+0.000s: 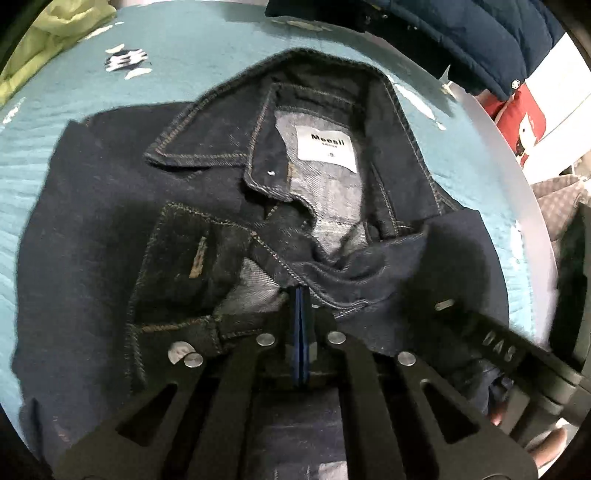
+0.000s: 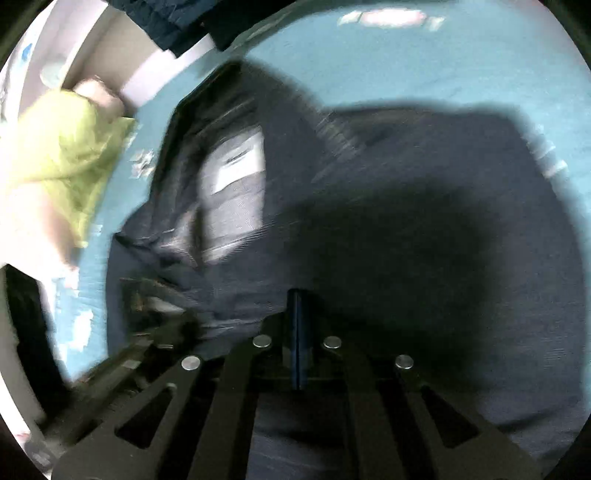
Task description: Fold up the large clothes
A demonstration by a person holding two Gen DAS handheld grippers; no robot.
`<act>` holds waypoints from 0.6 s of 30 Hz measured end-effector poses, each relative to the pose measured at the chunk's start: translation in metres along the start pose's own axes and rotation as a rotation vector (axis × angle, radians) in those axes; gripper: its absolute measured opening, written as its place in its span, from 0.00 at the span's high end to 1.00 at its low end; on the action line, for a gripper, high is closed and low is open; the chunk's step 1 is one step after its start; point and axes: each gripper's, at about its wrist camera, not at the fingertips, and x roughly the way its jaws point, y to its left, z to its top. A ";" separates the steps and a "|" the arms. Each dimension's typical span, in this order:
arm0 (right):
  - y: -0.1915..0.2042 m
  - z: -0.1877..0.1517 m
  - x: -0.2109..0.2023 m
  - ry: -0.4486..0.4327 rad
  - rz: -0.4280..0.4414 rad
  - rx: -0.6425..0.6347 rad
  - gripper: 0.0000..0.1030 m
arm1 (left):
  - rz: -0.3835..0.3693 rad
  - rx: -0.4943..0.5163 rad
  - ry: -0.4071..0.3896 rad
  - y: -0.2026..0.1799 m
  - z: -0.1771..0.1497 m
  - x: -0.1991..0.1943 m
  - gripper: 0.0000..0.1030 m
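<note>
While both tongs point down at the bed, a dark denim jacket (image 1: pixel 110 229) lies spread on the teal bedcover (image 1: pixel 207 44), its collar open and a white neck label (image 1: pixel 327 147) showing. The left gripper (image 1: pixel 302 295) has its jaws pressed together at the edge of the jacket front; whether cloth is pinched between them cannot be told. The right gripper (image 2: pixel 298 299) is also closed, over the dark cloth, in a blurred view. A yellow-green garment (image 2: pixel 70 147) lies beside the jacket, and a navy padded jacket (image 1: pixel 461 33) lies beyond the collar.
</note>
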 end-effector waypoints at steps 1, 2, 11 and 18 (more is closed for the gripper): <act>-0.008 0.002 -0.003 -0.004 -0.007 0.002 1.00 | 0.033 0.000 -0.004 0.000 0.003 -0.001 0.98; -0.027 0.003 -0.001 0.012 0.046 0.068 1.00 | 0.044 0.004 -0.003 -0.001 0.004 -0.001 0.98; -0.045 0.018 -0.033 -0.031 0.124 0.131 0.97 | 0.077 0.005 0.009 0.003 0.011 -0.003 0.98; -0.094 0.042 0.018 0.016 -0.006 0.181 1.00 | 0.007 -0.075 0.024 0.028 0.014 0.008 0.98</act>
